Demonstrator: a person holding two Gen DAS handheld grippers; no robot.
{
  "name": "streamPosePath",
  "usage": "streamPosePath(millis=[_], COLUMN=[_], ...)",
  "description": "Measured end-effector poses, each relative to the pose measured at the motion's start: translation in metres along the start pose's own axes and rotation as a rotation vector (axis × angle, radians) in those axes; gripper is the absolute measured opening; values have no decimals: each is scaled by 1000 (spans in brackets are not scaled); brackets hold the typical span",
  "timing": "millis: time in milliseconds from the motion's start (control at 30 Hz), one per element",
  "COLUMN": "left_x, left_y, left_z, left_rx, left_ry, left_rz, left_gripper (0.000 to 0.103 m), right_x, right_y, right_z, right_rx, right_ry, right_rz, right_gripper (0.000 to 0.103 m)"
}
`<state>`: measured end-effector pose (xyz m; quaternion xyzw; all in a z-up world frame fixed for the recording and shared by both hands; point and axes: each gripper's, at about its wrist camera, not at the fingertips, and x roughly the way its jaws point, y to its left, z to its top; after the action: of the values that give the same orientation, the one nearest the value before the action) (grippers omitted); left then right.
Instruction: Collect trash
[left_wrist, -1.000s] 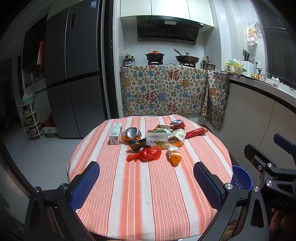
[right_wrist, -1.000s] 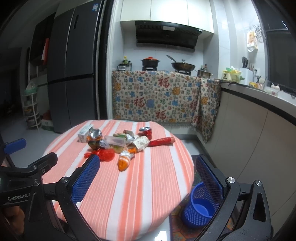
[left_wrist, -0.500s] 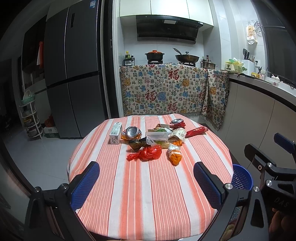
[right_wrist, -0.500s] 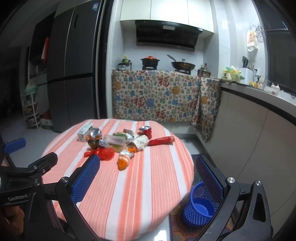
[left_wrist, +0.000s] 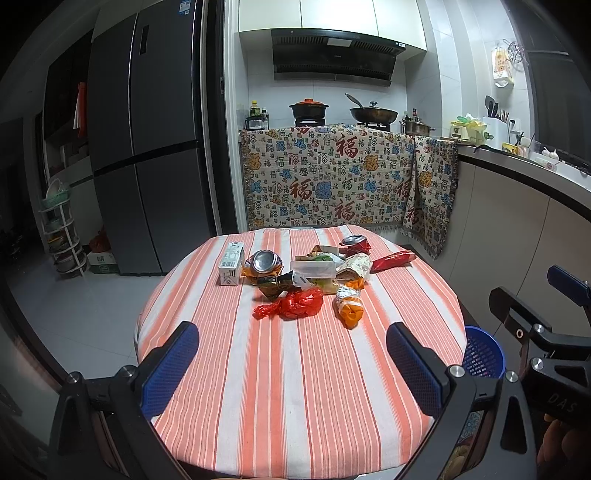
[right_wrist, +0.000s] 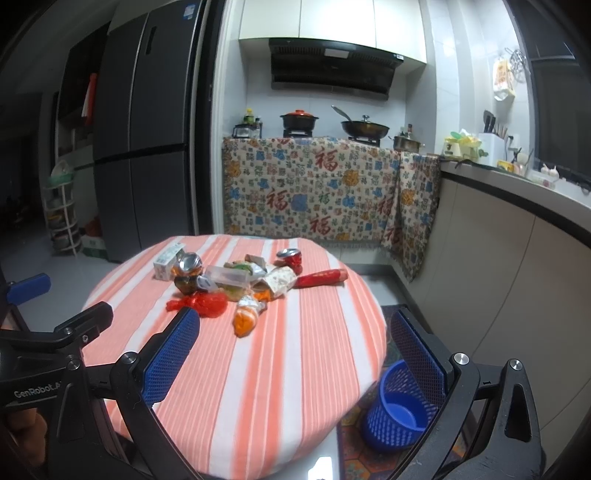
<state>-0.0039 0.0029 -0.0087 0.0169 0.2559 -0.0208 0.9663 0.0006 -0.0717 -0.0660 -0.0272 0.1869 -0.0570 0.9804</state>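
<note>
Your left gripper (left_wrist: 291, 363) and right gripper (right_wrist: 295, 350) both hang wide and empty over the near edge of the worktop (left_wrist: 258, 387). Trash sits mid-worktop, well apart from both. Nearest is the red plastic bag (left_wrist: 295, 304): probably light, soft, crinkly, so pinch its bunched middle. The orange wrapper (left_wrist: 349, 306) beside it looks equally flimsy. The blue bin (right_wrist: 400, 410) stands on the floor, right.

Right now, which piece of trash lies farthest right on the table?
The long red packet, lying alone at the pile's right edge, beyond the red can.
</note>
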Motion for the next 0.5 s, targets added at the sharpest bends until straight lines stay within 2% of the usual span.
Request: streamPosePath(millis=[500], left_x=[4], left_y=[6], left_z=[-6], left_rx=[0], left_ry=[17], left_rz=[1], left_gripper=[103], right_x=[4], right_y=[-1], right_z=[-8], right_rx=[-2], right_ry=[13], right_rz=[2], right_gripper=[103])
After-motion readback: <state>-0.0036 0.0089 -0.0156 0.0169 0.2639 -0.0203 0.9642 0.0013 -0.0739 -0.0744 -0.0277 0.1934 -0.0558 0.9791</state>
